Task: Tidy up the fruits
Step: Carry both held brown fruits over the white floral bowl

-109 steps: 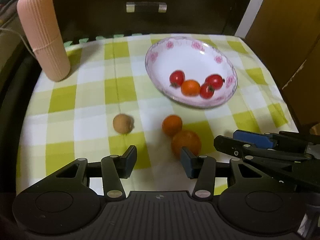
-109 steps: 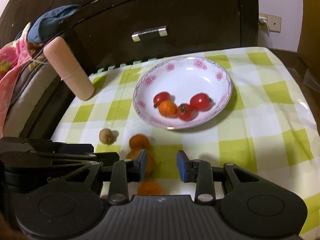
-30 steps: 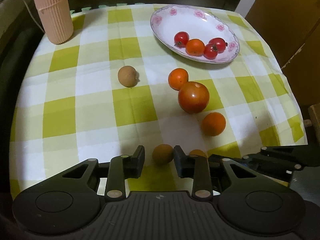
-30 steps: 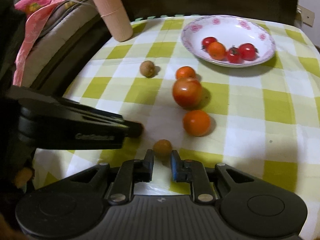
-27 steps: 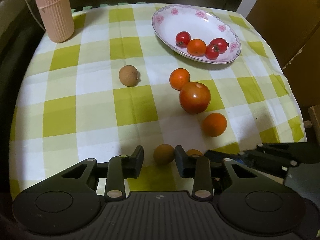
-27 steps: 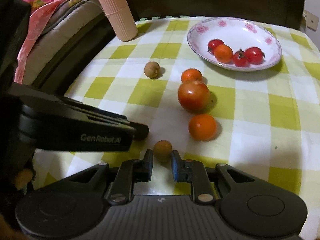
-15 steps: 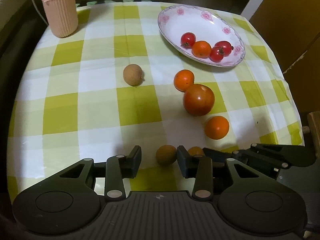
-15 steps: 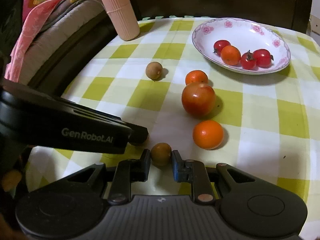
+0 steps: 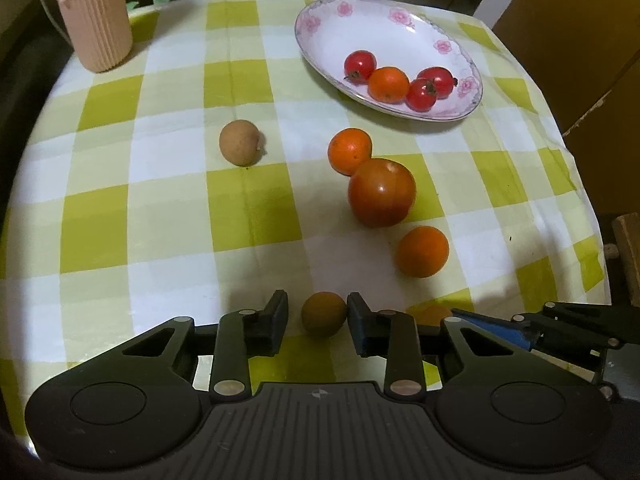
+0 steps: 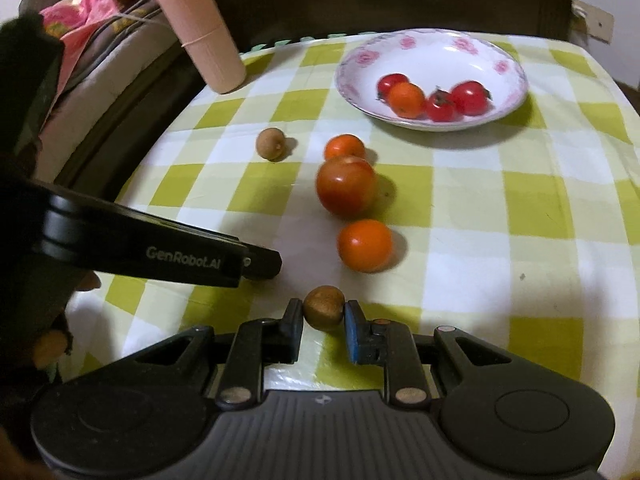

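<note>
A small brown fruit (image 9: pixel 323 315) lies on the checked cloth between the pads of my left gripper (image 9: pixel 317 309), whose jaws are closing. It touches the right pad, and a gap shows at the left one. My right gripper (image 10: pixel 322 314) is shut on a second brown fruit (image 10: pixel 324 306). In the left wrist view that fruit (image 9: pixel 432 314) peeks out beside the right gripper (image 9: pixel 520 330). Ahead lie a big tomato (image 9: pixel 381 192), two small oranges (image 9: pixel 422 251) (image 9: pixel 349 150) and a third brown fruit (image 9: pixel 240 142). The flowered plate (image 9: pixel 320 28) holds three cherry tomatoes and a small orange.
A pink ribbed cylinder (image 9: pixel 93 16) stands at the back left of the cloth. A dark drawer front (image 10: pixel 368 4) rises behind the table, and bedding (image 10: pixel 80 60) lies to the left. The left gripper's body (image 10: pixel 160 256) reaches in from the left of the right wrist view.
Both grippers came down from near the plate to the front of the table, each around a small brown fruit. The left jaws widened slightly, then narrowed again.
</note>
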### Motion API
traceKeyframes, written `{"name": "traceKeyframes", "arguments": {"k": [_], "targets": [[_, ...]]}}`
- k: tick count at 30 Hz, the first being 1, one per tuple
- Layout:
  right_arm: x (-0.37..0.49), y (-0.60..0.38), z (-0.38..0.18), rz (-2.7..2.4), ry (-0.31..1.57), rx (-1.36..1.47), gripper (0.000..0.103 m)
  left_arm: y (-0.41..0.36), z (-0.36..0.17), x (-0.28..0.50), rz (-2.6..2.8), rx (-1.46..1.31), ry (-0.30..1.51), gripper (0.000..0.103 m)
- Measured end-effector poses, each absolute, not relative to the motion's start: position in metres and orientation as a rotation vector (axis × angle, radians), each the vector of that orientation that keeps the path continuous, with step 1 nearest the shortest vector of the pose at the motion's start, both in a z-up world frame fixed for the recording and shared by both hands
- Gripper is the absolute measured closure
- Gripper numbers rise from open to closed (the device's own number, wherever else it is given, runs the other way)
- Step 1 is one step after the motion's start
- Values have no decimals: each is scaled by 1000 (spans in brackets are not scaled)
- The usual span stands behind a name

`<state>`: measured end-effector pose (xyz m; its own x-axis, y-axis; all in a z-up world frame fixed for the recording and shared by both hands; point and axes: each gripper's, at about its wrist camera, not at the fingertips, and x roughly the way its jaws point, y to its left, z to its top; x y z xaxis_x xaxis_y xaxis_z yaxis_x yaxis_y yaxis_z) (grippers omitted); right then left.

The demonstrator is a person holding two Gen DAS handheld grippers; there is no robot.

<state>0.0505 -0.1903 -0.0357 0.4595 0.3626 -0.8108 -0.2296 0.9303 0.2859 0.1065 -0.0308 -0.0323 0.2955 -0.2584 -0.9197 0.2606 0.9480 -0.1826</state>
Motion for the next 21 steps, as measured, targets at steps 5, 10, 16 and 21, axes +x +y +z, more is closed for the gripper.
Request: {"name": "traceKeyframes", "arguments": {"k": [5,10,16,21], "targets": [[51,-196,-37,350,1034,156,82,-36,-32,105,-357,17,1217,71],[51,-200,-35,341,1025,163,82,-41,-29,103,-366,40,1201,72],[52,-206,-31,329,1014,178,82,-39,-20,103,-379,26,1177,72],[57,-208,-21,327,981,183,82,-43,-14,106,-393,29,1157,72]]}}
